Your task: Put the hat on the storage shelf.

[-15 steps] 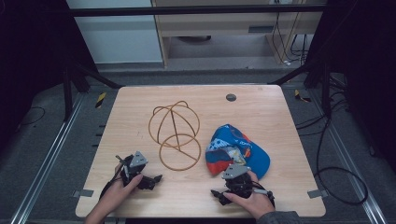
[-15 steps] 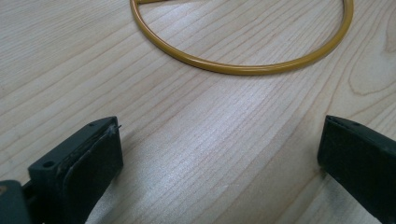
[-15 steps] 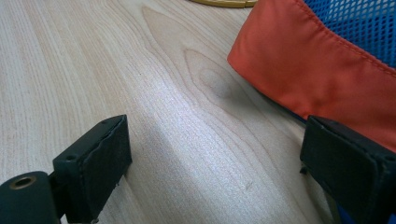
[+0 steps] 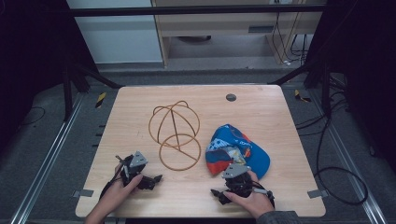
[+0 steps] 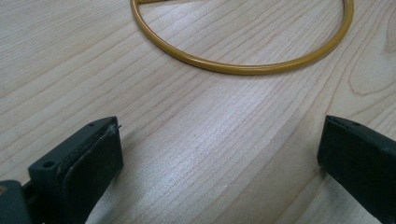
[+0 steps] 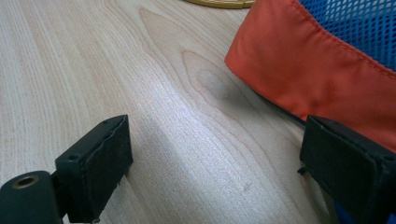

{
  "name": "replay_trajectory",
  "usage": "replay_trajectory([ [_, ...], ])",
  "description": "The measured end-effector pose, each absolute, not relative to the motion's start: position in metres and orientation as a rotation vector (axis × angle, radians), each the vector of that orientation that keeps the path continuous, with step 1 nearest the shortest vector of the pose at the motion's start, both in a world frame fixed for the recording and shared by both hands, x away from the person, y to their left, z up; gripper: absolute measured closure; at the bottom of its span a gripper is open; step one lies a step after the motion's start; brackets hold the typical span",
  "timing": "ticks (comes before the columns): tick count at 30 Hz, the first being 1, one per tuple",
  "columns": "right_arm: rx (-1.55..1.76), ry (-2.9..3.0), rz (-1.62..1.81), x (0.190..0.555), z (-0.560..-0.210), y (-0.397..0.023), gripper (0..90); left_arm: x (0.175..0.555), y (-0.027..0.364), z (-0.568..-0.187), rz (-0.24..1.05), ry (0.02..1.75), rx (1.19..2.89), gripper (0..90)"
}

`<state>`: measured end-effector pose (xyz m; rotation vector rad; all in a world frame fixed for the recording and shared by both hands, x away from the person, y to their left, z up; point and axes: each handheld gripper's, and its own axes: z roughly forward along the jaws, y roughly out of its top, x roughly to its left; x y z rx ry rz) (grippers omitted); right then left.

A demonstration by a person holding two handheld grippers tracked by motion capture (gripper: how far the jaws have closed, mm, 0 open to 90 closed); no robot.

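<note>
A: Where does everything sit?

B: On the table (image 4: 261, 107), one wire hat stand (image 4: 175, 135) stands a little toward nine o'clock of centre, its base ring lying flat at the six o'clock side. One cap (image 4: 238, 151), blue mesh with an orange brim, lies just beside it toward four o'clock.

A: And the grippers?

B: Two. The left gripper (image 4: 156, 179) rests near the table's seven o'clock edge, fingers (image 5: 84, 163) spread wide over bare wood, the ring near ahead. The right gripper (image 4: 215, 195) sits at five o'clock, fingers (image 6: 98, 163) also wide and holding nothing; one finger is at the brim's edge, whether touching I cannot tell.

A: How would the cap handle?

B: Light and soft, I'd judge: the mesh crown will collapse and sag. The stitched brim looks the stiffest part, so that's where to pinch it.

A: The stand?

B: Thin, rigid wire, smooth and probably slippery. It looks light enough to skid or tip, so steady its base ring.
</note>
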<state>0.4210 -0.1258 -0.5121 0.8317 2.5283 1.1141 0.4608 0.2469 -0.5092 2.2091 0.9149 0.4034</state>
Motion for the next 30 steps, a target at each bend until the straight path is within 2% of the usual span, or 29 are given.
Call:
replay_trajectory([
  [5,0.839,2.51,1.137,0.42,-0.504,-0.132,19.5,0.461,0.247,-0.509,0.405,0.917,2.209,0.0],
  [11,0.866,2.462,1.119,0.419,-0.48,-0.151,21.1,0.461,0.247,-0.509,0.405,0.916,2.207,0.0],
  [17,0.916,2.419,0.983,0.43,-0.444,-0.182,17.9,0.46,0.247,-0.509,0.404,0.915,2.209,0.0],
  [30,0.977,2.469,0.833,0.464,-0.422,-0.203,22.7,0.46,0.247,-0.509,0.404,0.915,2.209,0.0],
])
